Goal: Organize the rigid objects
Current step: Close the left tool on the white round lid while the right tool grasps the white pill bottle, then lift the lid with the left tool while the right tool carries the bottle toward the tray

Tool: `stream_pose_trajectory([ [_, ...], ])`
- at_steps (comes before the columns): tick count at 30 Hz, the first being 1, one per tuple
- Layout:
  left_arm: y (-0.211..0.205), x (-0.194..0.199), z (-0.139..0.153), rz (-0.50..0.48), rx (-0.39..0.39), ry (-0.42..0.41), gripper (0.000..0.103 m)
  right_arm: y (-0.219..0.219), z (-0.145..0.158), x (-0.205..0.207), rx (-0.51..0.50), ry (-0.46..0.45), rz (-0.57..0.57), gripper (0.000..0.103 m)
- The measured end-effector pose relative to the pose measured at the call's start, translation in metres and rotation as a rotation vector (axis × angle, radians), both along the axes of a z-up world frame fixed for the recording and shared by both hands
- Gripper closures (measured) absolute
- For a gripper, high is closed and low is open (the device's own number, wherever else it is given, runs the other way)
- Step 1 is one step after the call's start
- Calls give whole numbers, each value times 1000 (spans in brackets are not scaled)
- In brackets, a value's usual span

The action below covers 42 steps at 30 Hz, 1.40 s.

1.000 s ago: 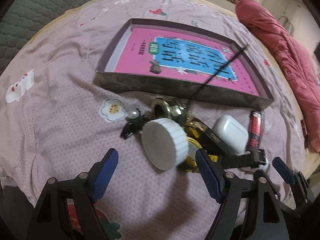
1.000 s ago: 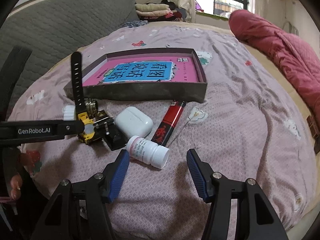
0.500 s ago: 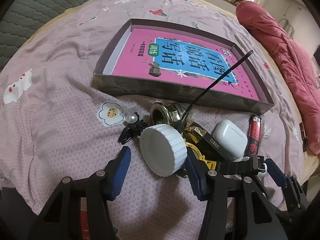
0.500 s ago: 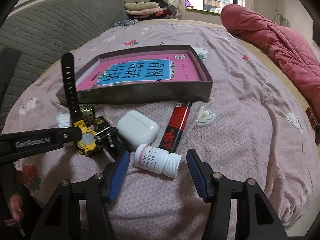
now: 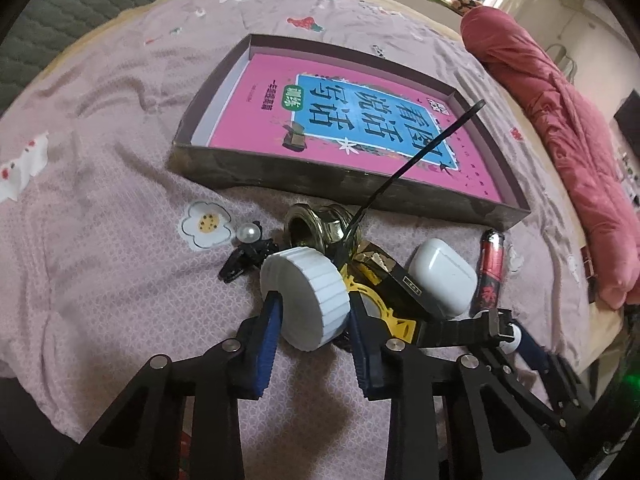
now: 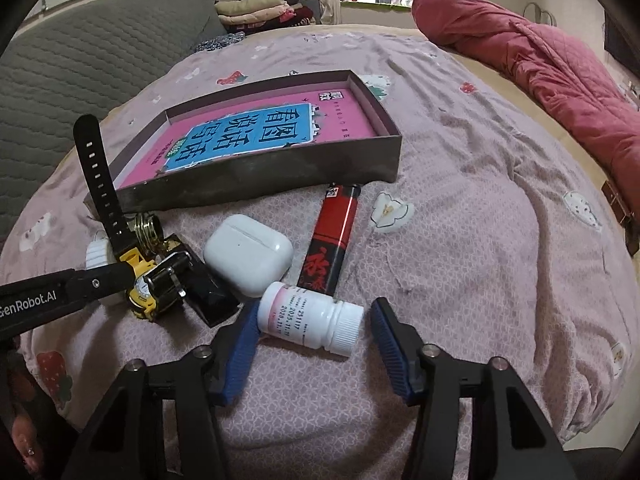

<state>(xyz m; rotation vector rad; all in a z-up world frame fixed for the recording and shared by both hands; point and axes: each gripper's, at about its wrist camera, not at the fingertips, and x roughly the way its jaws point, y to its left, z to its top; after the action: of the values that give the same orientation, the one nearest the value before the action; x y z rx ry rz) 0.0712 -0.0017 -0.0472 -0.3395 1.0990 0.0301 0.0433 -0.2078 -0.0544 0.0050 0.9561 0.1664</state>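
The white ribbed round cap [image 5: 306,294] sits low centre in your left wrist view, tipped on its edge with the flat face turned toward the lower left of the frame, so its short axis runs roughly lower left to upper right. Your left gripper [image 5: 314,334] comes up from the bottom edge, and its blue-padded fingers [image 5: 267,338] are pressed against both sides of the cap, so it's clamped on it.

In the right wrist view, the small white pill bottle [image 6: 310,320] lies on its side, long axis running left to right and dipping a bit to the right, ribbed cap end pointing right. Your right gripper [image 6: 312,334] reaches in from the bottom with the jaws spread wide. The left pad touches the bottle's base, while the right pad is just clear of the cap.

Just above the bottle are a white earbud case [image 6: 248,254] and a red and black lighter [image 6: 334,240] angled up toward the shallow grey box holding a pink book [image 6: 260,176]. The yellow watch with a black strap [image 6: 138,276] is at left centre, strap sticking up. Everything's on the pink patterned bedspread [image 6: 480,220].
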Motion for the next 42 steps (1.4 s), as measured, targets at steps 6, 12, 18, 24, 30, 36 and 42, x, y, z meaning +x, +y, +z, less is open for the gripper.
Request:
stream_pose_trajectory([
  [6,2,-3,-1,-6,-32,4,72,-8,2,0,47,11,-2,52],
  [12,-1,-8,5,-35,-48,-35,79,-11,13,-3,65,-34,9,52],
  [18,-1,-8,8,-46,-53,-52,82,-10,23,-3,63,-84,25,52],
  [24,4,-10,15,-50,-57,-85,86,-13,25,-2,60,-89,17,52],
  [30,7,-9,15,-58,-68,-86,89,-16,26,0,63,-92,12,52],
  [36,7,-9,11,-54,-92,-89,89,-15,26,-1,62,-95,18,52],
  [42,5,-4,11,-67,-88,-97,90,-16,25,-1,70,-89,19,52],
])
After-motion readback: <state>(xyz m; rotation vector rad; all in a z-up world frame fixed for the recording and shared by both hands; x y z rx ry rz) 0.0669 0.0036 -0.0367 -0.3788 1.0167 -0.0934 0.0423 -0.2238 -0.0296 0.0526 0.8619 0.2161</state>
